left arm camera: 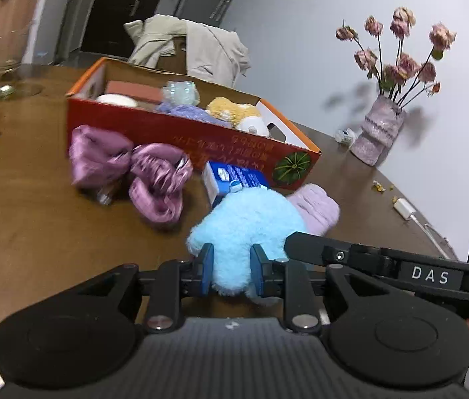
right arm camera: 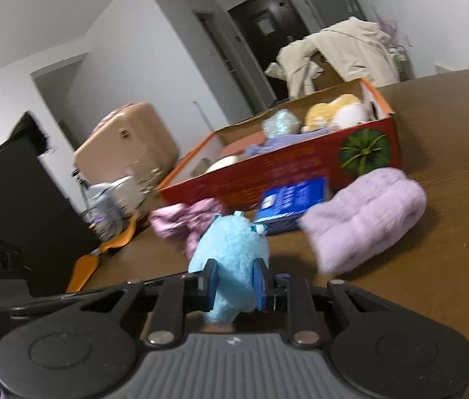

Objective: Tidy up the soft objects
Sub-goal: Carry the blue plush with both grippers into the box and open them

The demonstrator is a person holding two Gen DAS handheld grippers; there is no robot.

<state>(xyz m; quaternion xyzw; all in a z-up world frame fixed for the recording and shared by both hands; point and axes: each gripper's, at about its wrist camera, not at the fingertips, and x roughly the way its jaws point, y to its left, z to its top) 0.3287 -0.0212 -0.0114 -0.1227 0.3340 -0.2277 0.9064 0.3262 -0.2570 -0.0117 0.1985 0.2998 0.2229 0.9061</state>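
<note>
The fluffy sky-blue plush toy (left arm camera: 251, 232) sits in front of the red cardboard box (left arm camera: 181, 129), clenched by both the left gripper (left arm camera: 232, 262) and right gripper (right arm camera: 236, 281). Brown wooden table (left arm camera: 35, 232), white walls.

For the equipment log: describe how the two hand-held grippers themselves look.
The left hand-held gripper and the right hand-held gripper look alike: black linkage arms, round black side discs, a grey ribbed centre panel, silver pivot bolts and blue finger pads. White "DAS" lettering marks the body.
</note>
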